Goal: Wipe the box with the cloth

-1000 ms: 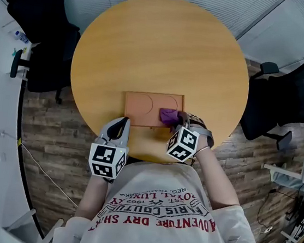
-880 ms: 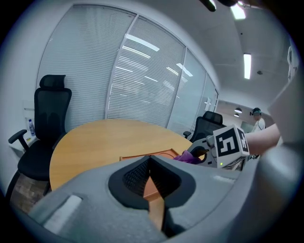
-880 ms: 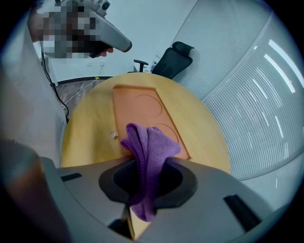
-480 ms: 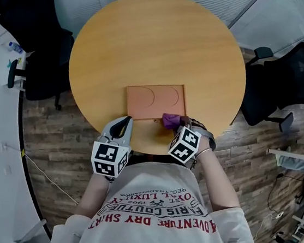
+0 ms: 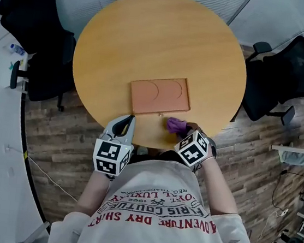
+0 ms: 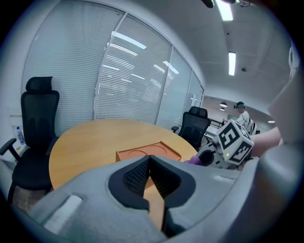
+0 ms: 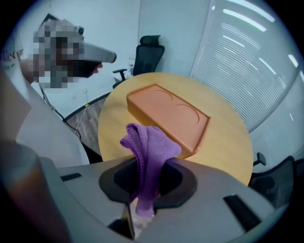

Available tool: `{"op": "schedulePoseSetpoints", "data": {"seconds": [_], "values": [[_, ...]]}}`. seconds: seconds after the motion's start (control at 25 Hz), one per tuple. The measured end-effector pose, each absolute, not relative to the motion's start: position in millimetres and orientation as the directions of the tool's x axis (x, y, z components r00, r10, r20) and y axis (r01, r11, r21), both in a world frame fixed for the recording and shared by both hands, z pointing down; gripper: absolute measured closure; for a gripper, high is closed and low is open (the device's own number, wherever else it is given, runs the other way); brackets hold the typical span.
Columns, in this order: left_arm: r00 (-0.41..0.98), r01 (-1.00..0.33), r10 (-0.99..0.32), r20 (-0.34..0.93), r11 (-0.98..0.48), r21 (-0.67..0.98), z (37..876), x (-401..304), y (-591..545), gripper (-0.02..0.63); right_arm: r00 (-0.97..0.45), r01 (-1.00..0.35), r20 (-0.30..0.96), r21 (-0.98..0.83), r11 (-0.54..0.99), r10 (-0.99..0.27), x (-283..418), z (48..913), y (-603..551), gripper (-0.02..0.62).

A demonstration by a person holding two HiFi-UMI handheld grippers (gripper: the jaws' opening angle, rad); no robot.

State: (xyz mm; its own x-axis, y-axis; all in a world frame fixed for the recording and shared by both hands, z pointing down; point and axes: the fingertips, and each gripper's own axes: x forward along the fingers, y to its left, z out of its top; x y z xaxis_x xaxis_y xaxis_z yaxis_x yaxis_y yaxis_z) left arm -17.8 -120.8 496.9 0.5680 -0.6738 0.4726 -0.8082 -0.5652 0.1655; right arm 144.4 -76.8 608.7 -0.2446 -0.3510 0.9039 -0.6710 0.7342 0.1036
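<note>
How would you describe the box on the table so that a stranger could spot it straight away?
Start at the big round wooden table. Near its edge closest to the person lies a flat rectangular box. It is stiff and orange-brown, with two circle outlines on its top, unlike the soft purple cloth pinched in the right gripper just beside it.

The head view looks steeply down from above the near edge of the round wooden table (image 5: 161, 42). Both gripper views sit low at that edge, facing across it; all three share the flat orange rectangular box (image 5: 160, 95).
</note>
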Motion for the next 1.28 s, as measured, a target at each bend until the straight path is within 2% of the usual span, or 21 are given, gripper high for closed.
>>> {"op": "schedulePoseSetpoints", "data": {"seconds": [0.2, 0.36, 0.64, 0.8, 0.96, 1.28], "values": [[0.555, -0.823, -0.723, 0.411, -0.548, 0.148, 463, -10, -118, 0.597, -0.420, -0.760, 0.752, 0.015, 0.650, -0.508, 134, 541, -103, 0.514], [0.560, -0.823, -0.751, 0.349, -0.551, 0.136, 430, 4, -116, 0.597, -0.470, -0.788, 0.618, 0.029, 0.615, -0.631, 137, 486, -118, 0.514], [0.539, -0.841, -0.805, 0.247, -0.532, 0.103, 374, 13, -110, 0.597, -0.544, -0.818, 0.342, -0.013, 0.575, -0.766, 138, 404, -123, 0.515], [0.531, -0.847, -0.824, 0.196, -0.516, 0.126, 350, 9, -100, 0.597, -0.566, -0.819, 0.214, -0.035, 0.573, -0.796, 139, 376, -118, 0.517], [0.501, -0.865, -0.849, 0.166, -0.492, 0.094, 337, 7, -90, 0.597, -0.580, -0.814, 0.137, -0.050, 0.579, -0.803, 143, 363, -109, 0.518], [0.480, -0.877, -0.859, 0.177, -0.470, 0.098, 342, 5, -73, 0.597, -0.593, -0.805, 0.101, -0.082, 0.587, -0.799, 143, 360, -91, 0.520]]}}
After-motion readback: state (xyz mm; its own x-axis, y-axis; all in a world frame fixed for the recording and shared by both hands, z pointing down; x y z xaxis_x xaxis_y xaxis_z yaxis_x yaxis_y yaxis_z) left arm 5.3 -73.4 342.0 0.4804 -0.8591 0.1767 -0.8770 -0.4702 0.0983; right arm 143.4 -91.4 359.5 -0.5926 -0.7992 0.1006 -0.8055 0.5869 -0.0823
